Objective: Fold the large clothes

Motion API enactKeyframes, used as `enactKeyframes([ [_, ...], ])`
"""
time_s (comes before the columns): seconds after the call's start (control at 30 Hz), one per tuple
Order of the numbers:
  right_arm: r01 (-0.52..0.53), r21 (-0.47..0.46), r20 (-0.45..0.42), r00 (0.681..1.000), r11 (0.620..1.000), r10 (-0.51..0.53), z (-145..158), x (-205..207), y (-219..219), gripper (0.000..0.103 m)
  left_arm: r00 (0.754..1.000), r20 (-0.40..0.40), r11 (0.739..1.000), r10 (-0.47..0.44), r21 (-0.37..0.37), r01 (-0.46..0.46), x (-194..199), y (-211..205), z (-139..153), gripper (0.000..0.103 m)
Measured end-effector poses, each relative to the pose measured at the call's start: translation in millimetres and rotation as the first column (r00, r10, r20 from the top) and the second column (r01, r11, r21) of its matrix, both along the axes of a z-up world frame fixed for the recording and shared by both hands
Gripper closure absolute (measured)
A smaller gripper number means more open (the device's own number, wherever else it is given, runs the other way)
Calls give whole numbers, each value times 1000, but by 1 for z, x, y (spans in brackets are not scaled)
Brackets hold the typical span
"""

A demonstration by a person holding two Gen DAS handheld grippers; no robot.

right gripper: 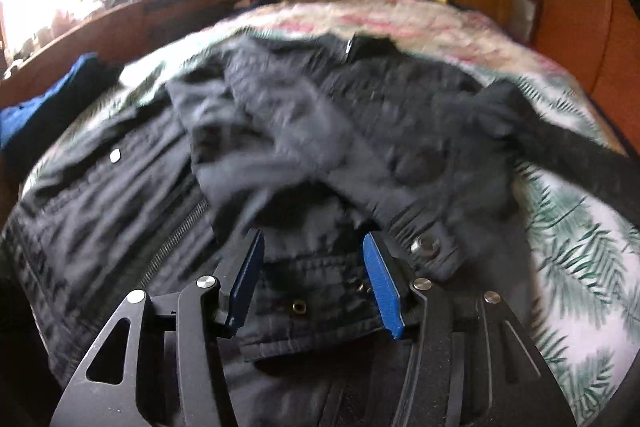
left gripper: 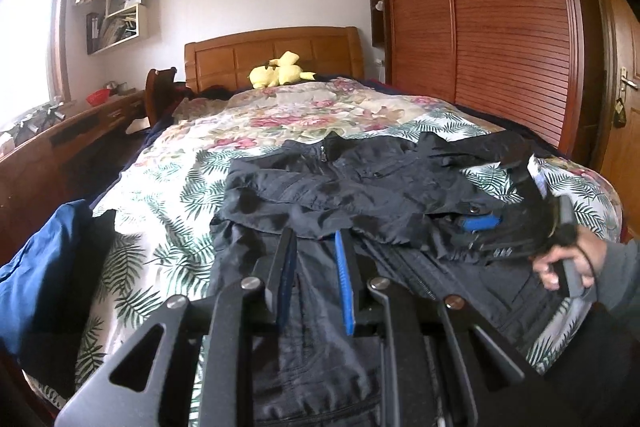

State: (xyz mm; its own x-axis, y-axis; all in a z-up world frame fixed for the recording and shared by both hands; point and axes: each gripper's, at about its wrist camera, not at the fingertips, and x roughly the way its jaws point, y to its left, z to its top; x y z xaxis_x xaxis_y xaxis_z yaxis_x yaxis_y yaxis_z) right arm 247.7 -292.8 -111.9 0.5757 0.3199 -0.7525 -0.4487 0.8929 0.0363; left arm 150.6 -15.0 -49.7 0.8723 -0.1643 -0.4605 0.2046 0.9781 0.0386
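Right tool (right gripper: 314, 247), blue ribbed pads apart, over crumpled black jacket (right gripper: 320, 115)

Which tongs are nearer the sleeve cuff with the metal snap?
Right. The right tongs are beside the cuff, which lies just off their right side. The left tongs are over the jacket middle, well away from it.

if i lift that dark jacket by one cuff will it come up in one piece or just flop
Probably flop: the dark jacket lies creased and draped over the floral bedspread, with a sleeve trailing limp. It looks thick at the snap cuff, so likely heavyish and draggy. The metal zipper may swing or snag.
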Motion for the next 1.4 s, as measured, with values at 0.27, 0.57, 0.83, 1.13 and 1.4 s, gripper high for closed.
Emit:
enactKeyframes([
  [0.27, -11, 1, -66, 998, 1000, 11, -21, 2, 0, 50, 999, -17, 999, -39, 16, 40, 32, -37, -7, 86],
  [0.57, -6, 3, -46, 999, 1000, 6, -23, -1, -2, 50, 992, -48, 993, -119, -11, 119, 93, -66, -35, 86],
  [0.83, -4, -3, -39, 999, 1000, 4, -24, 0, 0, 50, 993, -71, 995, -99, -34, 97, 122, -64, -62, 86],
  [1.13, 32, 74, -29, 999, 997, -30, -9, 0, -17, 50, 990, -94, 993, -101, -63, 96, 127, -57, -82, 86],
  [1.4, 148, 141, 62, 985, 979, -158, 50, 21, -82, 43, 992, -78, 991, -103, -90, 96, 124, -52, -80, 86],
])
